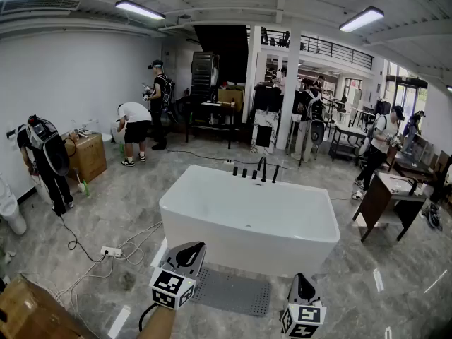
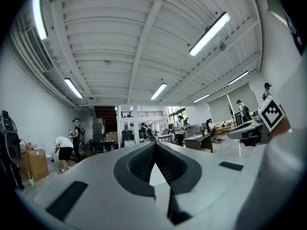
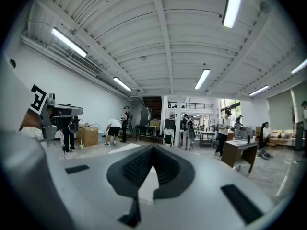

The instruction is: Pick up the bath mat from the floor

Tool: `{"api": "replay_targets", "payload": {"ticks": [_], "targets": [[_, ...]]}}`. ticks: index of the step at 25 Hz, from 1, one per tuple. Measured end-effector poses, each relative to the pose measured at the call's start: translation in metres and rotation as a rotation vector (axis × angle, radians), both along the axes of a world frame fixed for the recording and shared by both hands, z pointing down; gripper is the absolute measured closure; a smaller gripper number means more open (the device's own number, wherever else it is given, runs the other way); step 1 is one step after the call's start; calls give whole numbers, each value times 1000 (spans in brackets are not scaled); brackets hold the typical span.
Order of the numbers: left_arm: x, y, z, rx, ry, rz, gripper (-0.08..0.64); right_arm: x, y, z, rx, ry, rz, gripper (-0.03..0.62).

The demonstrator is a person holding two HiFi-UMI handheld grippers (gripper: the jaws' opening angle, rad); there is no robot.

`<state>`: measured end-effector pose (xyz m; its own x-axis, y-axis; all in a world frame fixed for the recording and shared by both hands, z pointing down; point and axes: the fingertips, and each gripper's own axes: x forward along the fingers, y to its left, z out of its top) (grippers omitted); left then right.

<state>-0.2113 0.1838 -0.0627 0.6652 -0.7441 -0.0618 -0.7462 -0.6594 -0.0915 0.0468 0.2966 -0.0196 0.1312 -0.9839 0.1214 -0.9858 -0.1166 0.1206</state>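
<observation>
A grey perforated bath mat (image 1: 233, 292) lies flat on the marble floor in front of the white bathtub (image 1: 247, 217). My left gripper (image 1: 189, 254) is held level above the mat's left end, jaws shut and empty. My right gripper (image 1: 302, 287) hovers just right of the mat's right end, also shut with nothing in it. In the left gripper view the left gripper (image 2: 155, 147) has its ribbed pads closed tip to tip. The right gripper view shows the right gripper (image 3: 153, 151) the same way, and both views look out level across the room. The mat appears in neither gripper view.
A power strip with white cables (image 1: 111, 251) lies on the floor to the left. A cardboard box (image 1: 25, 313) sits at the lower left corner. A dark wooden table (image 1: 387, 200) stands to the right of the tub. Several people work farther back.
</observation>
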Motion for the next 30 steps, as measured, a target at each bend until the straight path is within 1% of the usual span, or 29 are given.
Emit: {"api": "replay_targets", "payload": {"ticks": [3,6,9,13,20,24,30], "targets": [[3,-1,1,1,-4,4,560,0,-1,-5,13,2,-5,572],[8,1,3,-1,-6,7,560,3,0,-6,31,-20,-10,572],[11,5,2,-7,0,7,560,5,2,-4,22,-32,-13,572],[21,10,5,-17,-11,13,560,10,4,1,8,-12,-14,572],[47,23,12,-17,-22,-8,560,41,15,13,2,4,-26,571],[71,34,14,-10,-38,-17,560,61,18,22,-10,3,-49,571],[92,28,24,-26,-51,-16,560,84,9,29,-9,-4,-54,571]]}}
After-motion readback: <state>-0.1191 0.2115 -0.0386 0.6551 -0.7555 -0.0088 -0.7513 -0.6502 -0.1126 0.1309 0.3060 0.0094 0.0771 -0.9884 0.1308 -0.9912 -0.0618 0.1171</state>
